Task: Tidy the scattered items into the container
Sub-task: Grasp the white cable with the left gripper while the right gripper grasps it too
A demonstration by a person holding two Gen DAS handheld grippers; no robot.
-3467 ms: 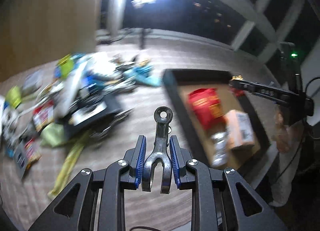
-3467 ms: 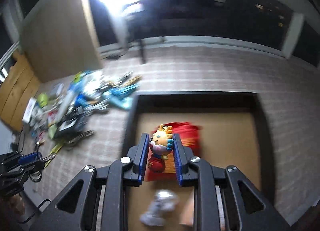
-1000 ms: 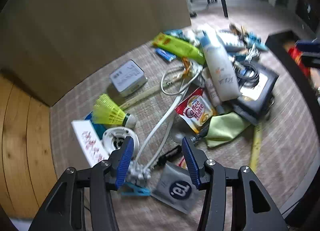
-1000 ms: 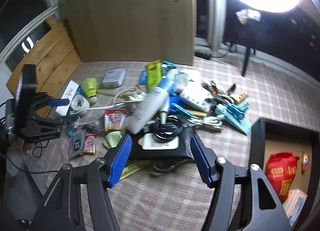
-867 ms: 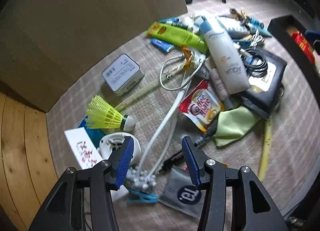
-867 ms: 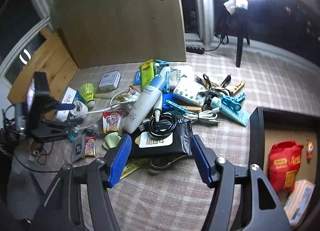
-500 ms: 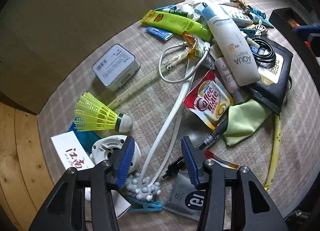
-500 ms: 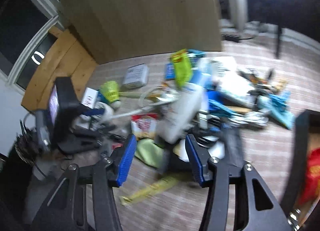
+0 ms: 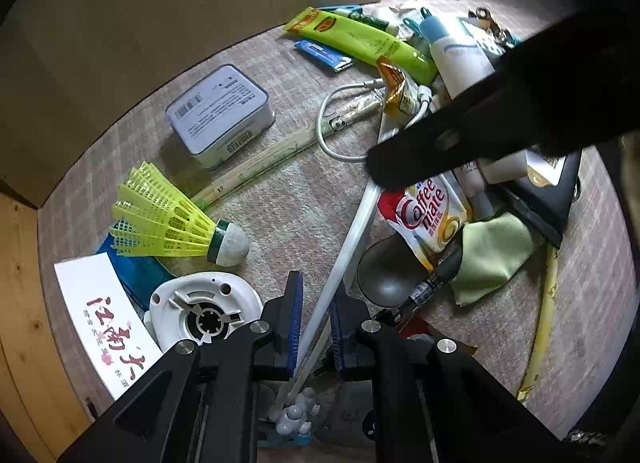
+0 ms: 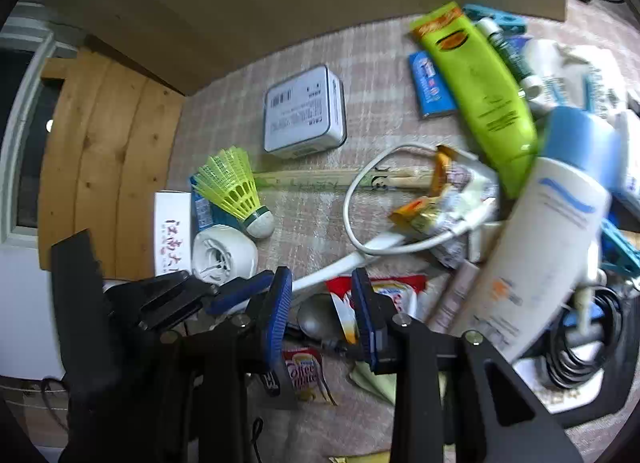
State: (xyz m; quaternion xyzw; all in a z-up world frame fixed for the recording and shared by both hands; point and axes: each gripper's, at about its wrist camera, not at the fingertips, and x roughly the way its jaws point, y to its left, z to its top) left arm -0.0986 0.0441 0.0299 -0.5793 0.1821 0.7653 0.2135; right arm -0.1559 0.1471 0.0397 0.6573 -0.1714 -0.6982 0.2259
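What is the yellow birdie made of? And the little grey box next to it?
The shuttlecock looks like plastic: its yellow skirt is a moulded mesh of ribs, and the rounded white tip with a green band could be foam or cork. The grey box looks like metal tin, smooth with rounded corners, but could be plastic.

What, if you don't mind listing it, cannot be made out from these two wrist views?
- Container: in neither view, so its contents cannot be checked.
- White bottle: left wrist view, lower half hidden behind the right gripper's black body.
- White rod: whether the left gripper pinches it; its knobbed end sits under the gripper.
- Bottle label: right wrist view, motion-blurred.
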